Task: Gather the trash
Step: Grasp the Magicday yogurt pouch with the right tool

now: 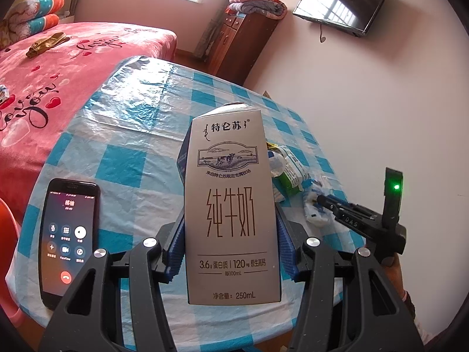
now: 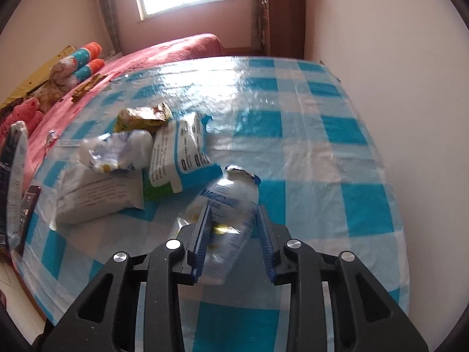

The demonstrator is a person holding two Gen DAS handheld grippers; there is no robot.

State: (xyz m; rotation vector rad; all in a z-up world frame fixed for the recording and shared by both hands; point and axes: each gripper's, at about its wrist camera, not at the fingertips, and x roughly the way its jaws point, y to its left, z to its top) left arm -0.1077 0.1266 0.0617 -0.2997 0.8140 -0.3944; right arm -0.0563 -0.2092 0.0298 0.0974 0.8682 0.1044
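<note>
Over the checkered table [image 1: 123, 158], left tool [image 1: 231, 234] pinches an upright milk carton [image 1: 231, 205], right tool [image 2: 233, 220] pinches a crumpled plastic wrapper [image 2: 228, 199].

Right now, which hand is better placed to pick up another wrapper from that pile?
Neither is free. The left gripper holds the milk carton; the right gripper, around a clear wrapper, is nearer the wrapper pile.

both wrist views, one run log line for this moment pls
left claw: shut on milk carton | right claw: shut on clear wrapper
</note>
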